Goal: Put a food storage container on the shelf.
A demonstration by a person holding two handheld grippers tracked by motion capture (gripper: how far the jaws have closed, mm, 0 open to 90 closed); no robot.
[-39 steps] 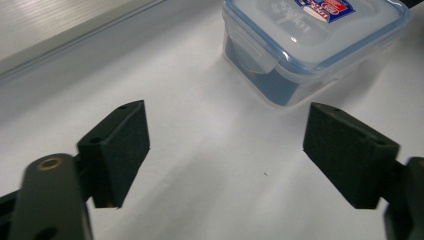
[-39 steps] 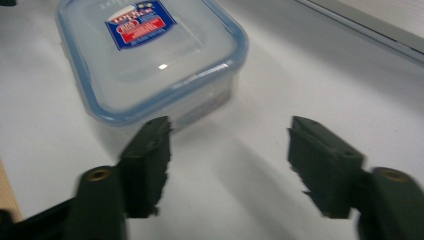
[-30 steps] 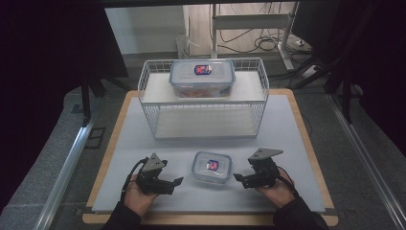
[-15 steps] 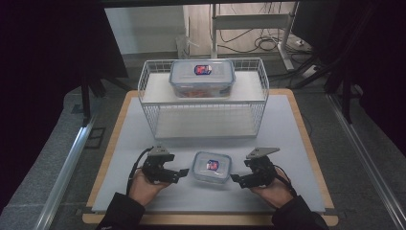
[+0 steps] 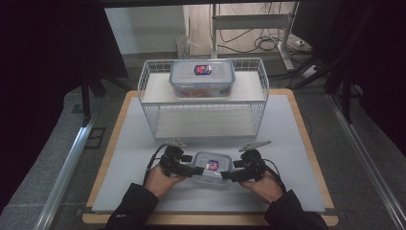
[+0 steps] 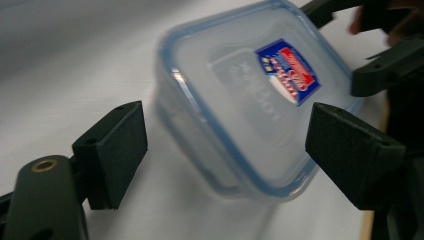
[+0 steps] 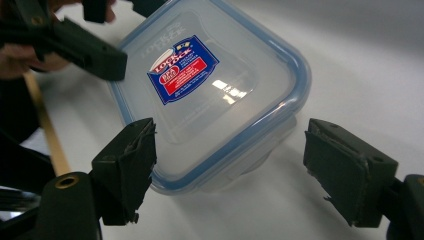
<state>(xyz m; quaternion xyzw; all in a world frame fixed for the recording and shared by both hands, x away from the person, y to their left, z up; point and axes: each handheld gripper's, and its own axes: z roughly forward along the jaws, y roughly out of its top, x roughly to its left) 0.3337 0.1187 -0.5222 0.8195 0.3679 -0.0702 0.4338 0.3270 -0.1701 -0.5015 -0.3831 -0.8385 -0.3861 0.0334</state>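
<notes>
1. Two lidded plastic food containers are counted: a near container (image 5: 209, 166) on the grey table mat (image 5: 297, 143), and a far container (image 5: 202, 76) on top of one white wire rack (image 5: 203, 103).
2. The near container is seen between the two grippers, with the left gripper (image 5: 187, 168) at one end and the right gripper (image 5: 231, 175) at the other.
3. The left gripper's jaws are held spread around a container corner; no pad contact is seen in the left gripper view (image 6: 227, 107).
4. The right gripper's jaws are likewise spread; its left pad lies just beside the blue lid rim (image 7: 270, 125), the other pad apart.
5. One red-and-blue label (image 7: 182, 67) is borne by each lid.
</notes>
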